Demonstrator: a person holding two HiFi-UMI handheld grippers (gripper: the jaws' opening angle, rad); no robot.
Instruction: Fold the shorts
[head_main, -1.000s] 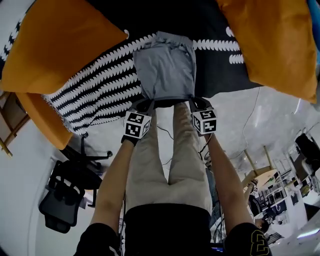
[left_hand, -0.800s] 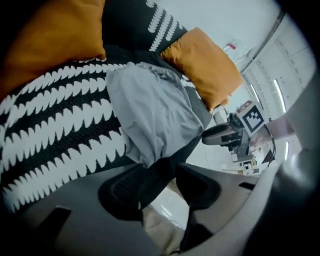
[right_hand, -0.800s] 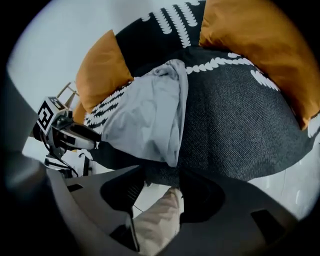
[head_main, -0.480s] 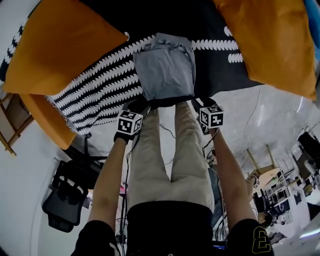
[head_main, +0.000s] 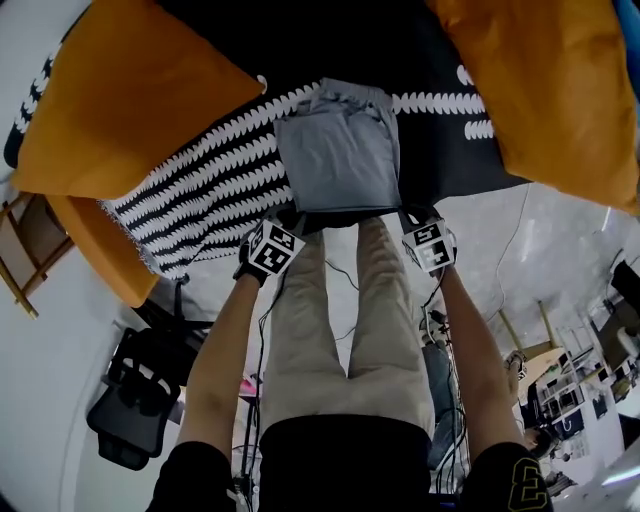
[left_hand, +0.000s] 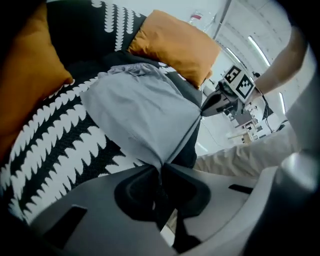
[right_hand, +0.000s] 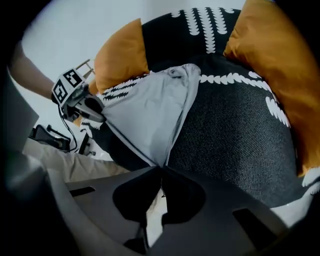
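Head view — one pair of grey shorts (head_main: 338, 160) lies flat on the black-and-white cover (head_main: 200, 190). Gathered end is away from me, near hem at the cover's edge above my legs. It reads as a single narrow panel, so I judge the leg-over-leg fold done.

Left gripper (head_main: 287, 220) and right gripper (head_main: 410, 218) sit at the two near corners, one each.

Left gripper view: my jaws have just been closing and are now pressed together, the grey hem corner pinched between them.

Right gripper view: same on this side. The jaws have just been closing and now nip the other corner, no gap showing.

The hem runs as a straight line from one pinch to the other.

Why so: holding both corners evenly lets the near edge lift as one line, ready to carry toward the gathered end — my reading.

Count:
- Shorts: one.
- Grippers: two, both loaded.
- Orange cushions (head_main: 120, 100): three, two left of the shorts and one right.
- Cover: one.
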